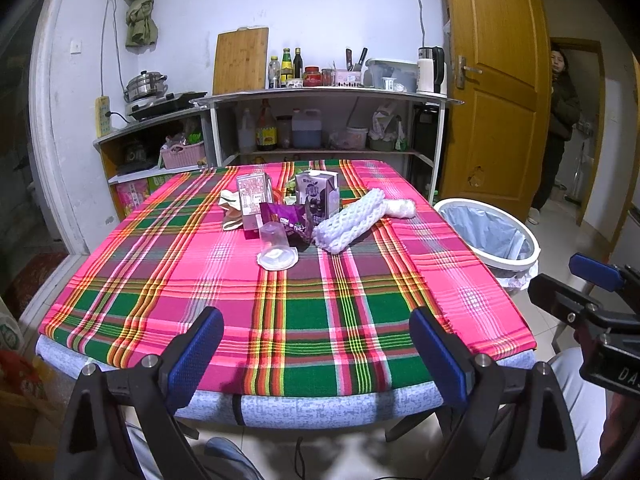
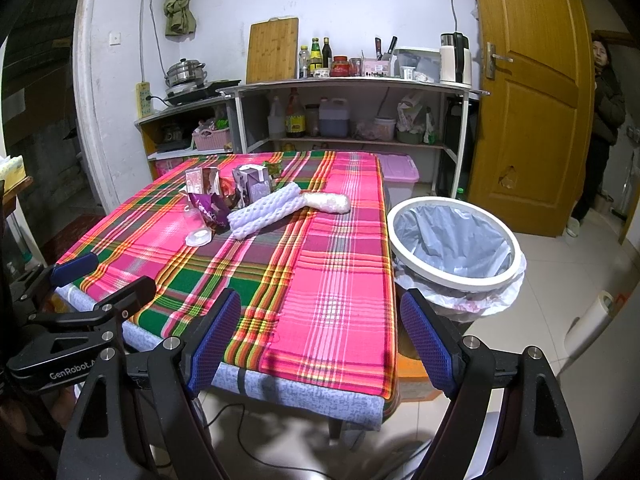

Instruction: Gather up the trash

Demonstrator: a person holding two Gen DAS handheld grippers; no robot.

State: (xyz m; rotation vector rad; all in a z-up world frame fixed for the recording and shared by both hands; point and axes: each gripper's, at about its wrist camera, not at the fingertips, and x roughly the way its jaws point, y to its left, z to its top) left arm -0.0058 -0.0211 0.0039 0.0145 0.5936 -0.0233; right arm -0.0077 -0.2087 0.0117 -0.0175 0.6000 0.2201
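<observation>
Trash lies in a heap at the far middle of the plaid-covered table [image 1: 280,300]: a clear plastic cup [image 1: 276,246] upside down, a purple snack wrapper [image 1: 290,220], two milk cartons [image 1: 252,200] [image 1: 318,194], a white foam fruit net [image 1: 350,220] and a bubble-wrap roll [image 1: 400,208]. A white bin [image 1: 490,236] lined with a grey bag stands beside the table's right edge. My left gripper [image 1: 316,344] is open over the near edge, holding nothing. My right gripper [image 2: 320,328] is open above the near right corner, between the table [image 2: 328,248] and the bin [image 2: 454,240]. The heap shows there too, foam net [image 2: 266,212] and cup [image 2: 196,228].
Behind the table stand kitchen shelves [image 1: 320,96] with bottles, a kettle and a cutting board. A wooden door [image 1: 496,80] is open at right, with a person [image 1: 560,120] standing in the doorway. A pink storage box [image 2: 400,176] sits on the floor past the table.
</observation>
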